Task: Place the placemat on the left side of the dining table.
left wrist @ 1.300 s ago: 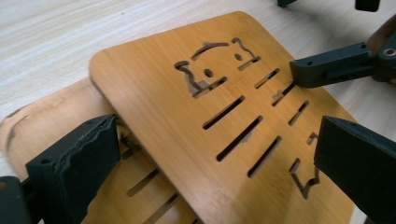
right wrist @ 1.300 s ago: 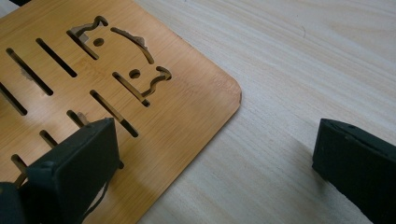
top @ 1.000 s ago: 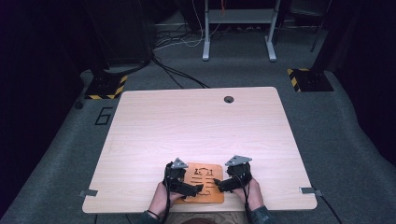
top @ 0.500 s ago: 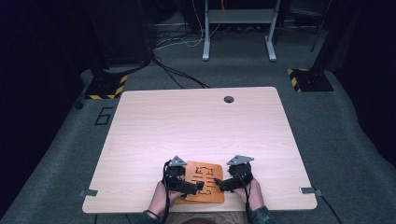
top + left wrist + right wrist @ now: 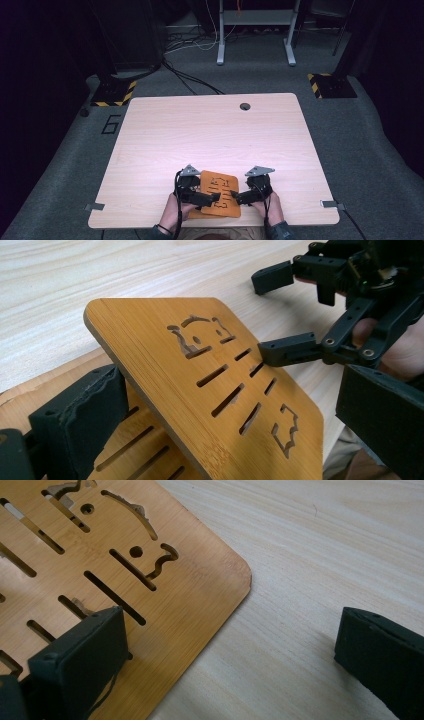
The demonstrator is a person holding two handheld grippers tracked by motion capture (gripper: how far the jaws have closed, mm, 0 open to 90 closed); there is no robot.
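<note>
Both tongs released — left tongs (image 5: 216, 196) straddle the tilted upper bamboo board (image 5: 210, 380); right tongs (image 5: 234, 194) gape over worktop (image 5: 210, 130).

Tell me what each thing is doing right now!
Board: top panel tilted up off the lower one, between the left claw's jaws.
Left claw: open around the board's edge.
Right claw: open, one jaw tip on the board.
Table: flat under the board.

Slotted bamboo board (image 5: 216, 194) with cut-out shapes, one panel tilted up, near the table's (image 5: 210, 135) front edge.
</note>
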